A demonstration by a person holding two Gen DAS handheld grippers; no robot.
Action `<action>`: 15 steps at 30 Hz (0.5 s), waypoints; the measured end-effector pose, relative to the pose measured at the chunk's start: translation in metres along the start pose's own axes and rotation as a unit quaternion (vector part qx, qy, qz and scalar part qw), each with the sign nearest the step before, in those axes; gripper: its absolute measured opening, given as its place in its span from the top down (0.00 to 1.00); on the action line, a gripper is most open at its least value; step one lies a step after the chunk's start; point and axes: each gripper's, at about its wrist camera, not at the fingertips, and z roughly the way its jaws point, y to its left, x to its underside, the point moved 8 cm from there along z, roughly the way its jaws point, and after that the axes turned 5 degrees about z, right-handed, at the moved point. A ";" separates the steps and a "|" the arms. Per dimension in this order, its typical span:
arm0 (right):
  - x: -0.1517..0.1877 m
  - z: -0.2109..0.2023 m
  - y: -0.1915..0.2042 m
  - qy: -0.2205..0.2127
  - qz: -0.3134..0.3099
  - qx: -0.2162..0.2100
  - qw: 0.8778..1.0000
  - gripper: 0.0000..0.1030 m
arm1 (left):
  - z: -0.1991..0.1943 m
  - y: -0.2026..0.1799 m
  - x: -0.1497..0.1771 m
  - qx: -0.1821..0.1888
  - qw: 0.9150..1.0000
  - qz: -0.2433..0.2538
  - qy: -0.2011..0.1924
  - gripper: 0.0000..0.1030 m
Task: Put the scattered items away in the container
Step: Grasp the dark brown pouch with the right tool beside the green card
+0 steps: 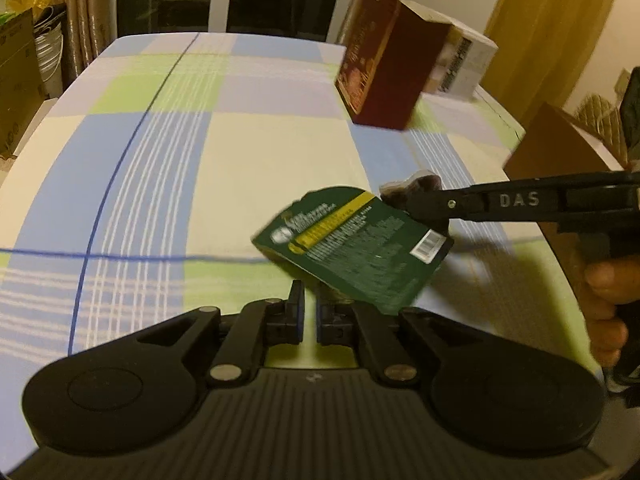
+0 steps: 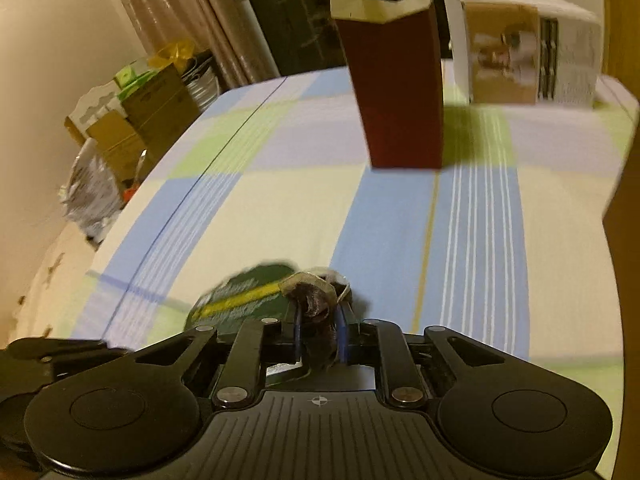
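Right gripper [image 2: 320, 316] is pinched on the dark, clear-wrapped end of the green packet [image 1: 356, 248], while the left gripper [image 1: 309, 300], jaws drawn together, sits at the packet's lower edge, though whether it grips there I can't tell. Risk is a tug-of-war: pull apart and the wrapper slips or tears. The open red box [image 2: 396, 92] stands well ahead on the checked tablecloth [image 1: 248, 152], beyond both tools

Green-yellow packet [image 1: 352, 246], maroon box [image 1: 380, 64], seemingly blue-green checked cloth [image 1: 200, 140].

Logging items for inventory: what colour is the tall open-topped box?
Dark red box, with a pale inside; right wrist view.
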 end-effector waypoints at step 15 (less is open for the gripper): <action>0.113 -0.093 0.010 0.069 0.027 0.000 0.997 0.82 | -0.092 -0.067 0.060 0.030 0.999 0.020 0.007 1.00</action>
